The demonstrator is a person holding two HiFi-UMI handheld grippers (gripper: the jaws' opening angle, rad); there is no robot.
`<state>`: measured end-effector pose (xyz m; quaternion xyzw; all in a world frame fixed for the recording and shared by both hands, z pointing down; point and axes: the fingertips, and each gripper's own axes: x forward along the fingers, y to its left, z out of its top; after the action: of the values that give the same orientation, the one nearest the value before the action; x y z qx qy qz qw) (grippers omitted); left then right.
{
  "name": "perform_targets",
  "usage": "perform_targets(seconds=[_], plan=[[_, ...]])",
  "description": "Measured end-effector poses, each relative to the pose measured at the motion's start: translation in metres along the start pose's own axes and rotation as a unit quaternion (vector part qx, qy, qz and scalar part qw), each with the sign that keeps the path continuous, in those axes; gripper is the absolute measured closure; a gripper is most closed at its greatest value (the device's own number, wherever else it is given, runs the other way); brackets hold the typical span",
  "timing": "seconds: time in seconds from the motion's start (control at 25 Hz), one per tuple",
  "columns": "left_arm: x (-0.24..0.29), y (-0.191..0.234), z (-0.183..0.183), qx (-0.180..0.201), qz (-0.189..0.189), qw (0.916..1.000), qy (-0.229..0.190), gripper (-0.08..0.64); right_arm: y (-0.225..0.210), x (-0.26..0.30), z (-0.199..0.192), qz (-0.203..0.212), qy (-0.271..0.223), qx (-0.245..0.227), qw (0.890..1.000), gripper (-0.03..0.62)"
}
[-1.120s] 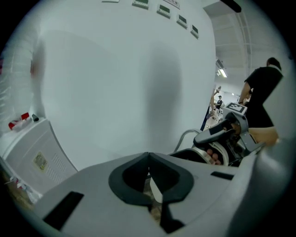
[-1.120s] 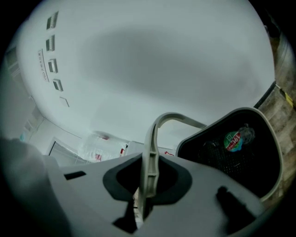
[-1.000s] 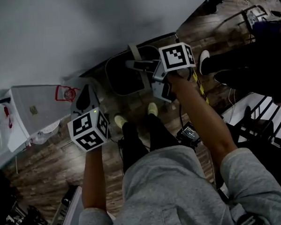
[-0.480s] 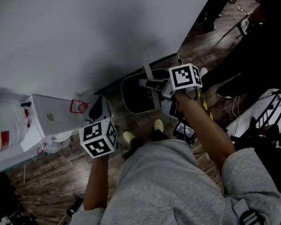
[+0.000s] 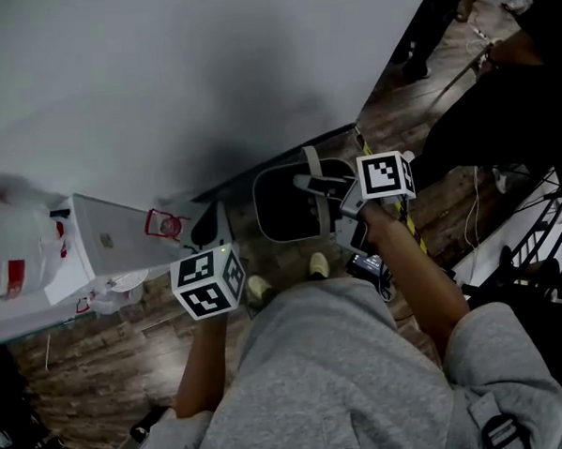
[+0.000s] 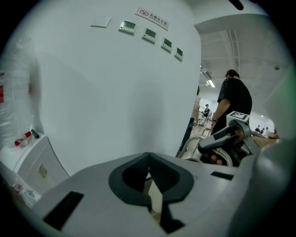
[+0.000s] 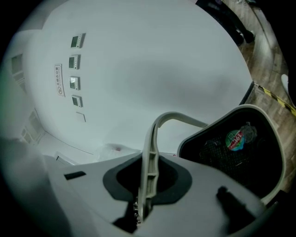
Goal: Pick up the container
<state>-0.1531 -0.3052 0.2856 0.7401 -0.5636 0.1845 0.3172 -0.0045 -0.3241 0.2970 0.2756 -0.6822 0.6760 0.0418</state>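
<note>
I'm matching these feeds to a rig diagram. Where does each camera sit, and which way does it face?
Head view: on the person's head, looking steeply down; grey hoodie, both forearms, shoes show.
Left gripper view: on the left claw, facing the white wall; shut jaws show.
Right gripper view: on the right claw, facing the container; jaws clamp its handle.
Shared: both gripper views show the wall's four small panels.

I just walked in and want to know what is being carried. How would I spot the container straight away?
Look along the foot of the big white wall, above the dark wooden floor. There the right gripper clamps the pale arched handle of a container with a pale grey rim. Unlike the white boxy cabinet to its left, it is open-topped and black inside.
</note>
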Motion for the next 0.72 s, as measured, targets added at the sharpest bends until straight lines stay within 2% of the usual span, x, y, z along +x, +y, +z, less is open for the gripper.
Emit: perform_targets(seconds=[0.2,0.48,0.72], plan=[[-0.006,0.003,-0.004,-0.003,0.004,1.0000,0.001,0.546,-0.009,0.001,-0.003,-0.012,0.002,-0.011,1.000,0.545],[-0.014,0.003,-0.005,-0.007,0.016,0.9998,-0.005,0.546,-0.008,0.002,-0.009,-0.003,0.005,0.001,1.000,0.545],[-0.017,-0.003,-0.008,-0.007,0.010,0.9999,-0.003,0.546,-0.013,-0.001,-0.017,-0.012,0.010,-0.003,1.000,0.545]])
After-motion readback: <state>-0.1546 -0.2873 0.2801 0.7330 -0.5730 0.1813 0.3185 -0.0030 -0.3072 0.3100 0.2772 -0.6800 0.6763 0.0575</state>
